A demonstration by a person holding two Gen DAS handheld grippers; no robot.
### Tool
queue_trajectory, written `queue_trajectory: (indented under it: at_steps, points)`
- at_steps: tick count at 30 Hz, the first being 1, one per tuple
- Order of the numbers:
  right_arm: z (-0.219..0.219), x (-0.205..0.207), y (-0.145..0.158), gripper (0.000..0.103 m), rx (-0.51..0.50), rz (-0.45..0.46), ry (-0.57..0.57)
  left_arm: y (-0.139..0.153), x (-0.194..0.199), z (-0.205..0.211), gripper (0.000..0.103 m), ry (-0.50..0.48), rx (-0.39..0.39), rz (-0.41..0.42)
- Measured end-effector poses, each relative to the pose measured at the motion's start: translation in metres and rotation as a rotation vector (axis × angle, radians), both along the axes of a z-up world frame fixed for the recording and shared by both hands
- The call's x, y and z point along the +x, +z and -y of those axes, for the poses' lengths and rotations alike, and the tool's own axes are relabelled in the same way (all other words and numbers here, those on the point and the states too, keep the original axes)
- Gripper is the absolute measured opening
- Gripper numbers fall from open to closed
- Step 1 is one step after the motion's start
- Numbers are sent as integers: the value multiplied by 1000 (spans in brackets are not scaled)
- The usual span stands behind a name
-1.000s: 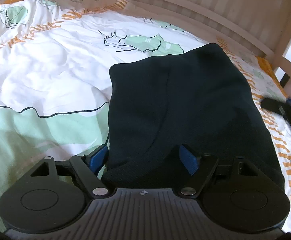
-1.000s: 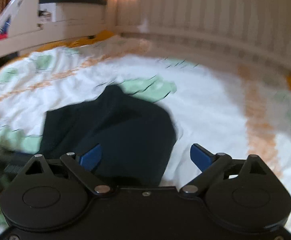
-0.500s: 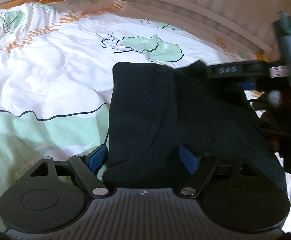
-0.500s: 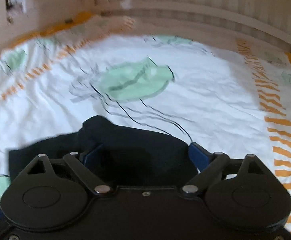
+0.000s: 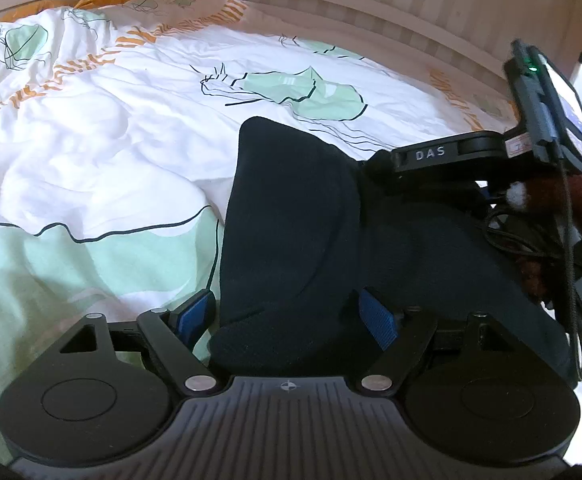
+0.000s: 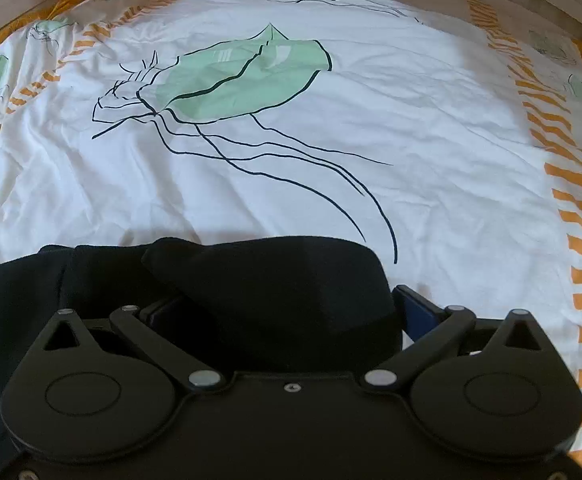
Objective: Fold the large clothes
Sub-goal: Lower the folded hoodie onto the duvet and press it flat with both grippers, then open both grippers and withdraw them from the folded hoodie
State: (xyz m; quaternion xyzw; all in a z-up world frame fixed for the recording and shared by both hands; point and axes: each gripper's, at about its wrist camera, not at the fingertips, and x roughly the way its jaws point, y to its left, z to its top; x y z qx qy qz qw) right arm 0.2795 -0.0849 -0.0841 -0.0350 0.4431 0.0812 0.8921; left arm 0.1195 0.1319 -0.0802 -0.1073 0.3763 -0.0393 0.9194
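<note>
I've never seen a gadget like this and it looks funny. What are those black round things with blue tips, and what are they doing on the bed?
They are two hand-held grabbing tools, each with a camera looking along its two blue-padded fingers. One picture comes from the left gripper, the other from the right gripper. The left picture also shows the right tool from the side.

Below them lies a white bed cover with green jellyfish drawings and orange stripes. On it rests a dark navy piece of clothing, being folded.

Cloth sits between both grippers' fingers. The left's are spread wide. The right's are mostly hidden by cloth, so a pinch cannot be confirmed.
</note>
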Motion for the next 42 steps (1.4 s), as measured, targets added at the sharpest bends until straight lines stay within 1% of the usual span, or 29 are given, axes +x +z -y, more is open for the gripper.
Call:
queue_trajectory:
  at_steps: [2,5,6,7,8,10,12,15,16,19,24,27,29,31,34,35,37,38,42]
  points:
    - [6,-1,3,103,46,23,0,0,0,-1,79,1,-8,1]
    - [27,-15,13,102,174,81,-9,0,-1,-3,80,8,-23,-2]
    - [32,-20,17,101,191,89,-2,0,-1,-4,80,10,-25,-3]
    - [34,-23,19,101,194,88,10,0,0,-5,81,10,-26,-2]
    - [37,-28,22,98,196,83,23,0,0,-5,81,10,-25,0]
    - [43,-44,27,98,209,93,47,1,-1,-4,84,10,-15,5]
    - [51,-61,33,99,224,137,62,2,-1,-3,97,13,2,6]
    - [60,-90,45,100,236,204,82,5,-3,-3,100,18,17,11]
    - [62,-100,48,103,244,228,89,6,-4,-3,103,17,16,23]
    - [66,-126,56,102,261,288,96,16,-12,-3,103,20,26,72]
    - [72,-161,63,102,273,350,74,49,-28,9,103,3,105,147]
    - [74,-183,68,102,262,388,48,72,-36,19,103,-3,197,134]
    - [75,-194,70,102,263,389,40,85,-42,27,103,3,265,120]
    - [77,-206,71,102,278,380,35,97,-50,37,103,14,337,127]
    - [79,-220,70,102,295,353,30,106,-64,53,103,20,428,144]
    - [79,-224,69,102,296,341,24,107,-69,57,103,22,447,140]
    - [81,-231,68,102,302,316,10,105,-72,62,103,16,452,110]
    - [83,-235,68,102,306,306,1,103,-72,64,103,5,439,85]
    - [88,-251,67,102,306,277,-24,94,-75,66,103,-30,338,1]
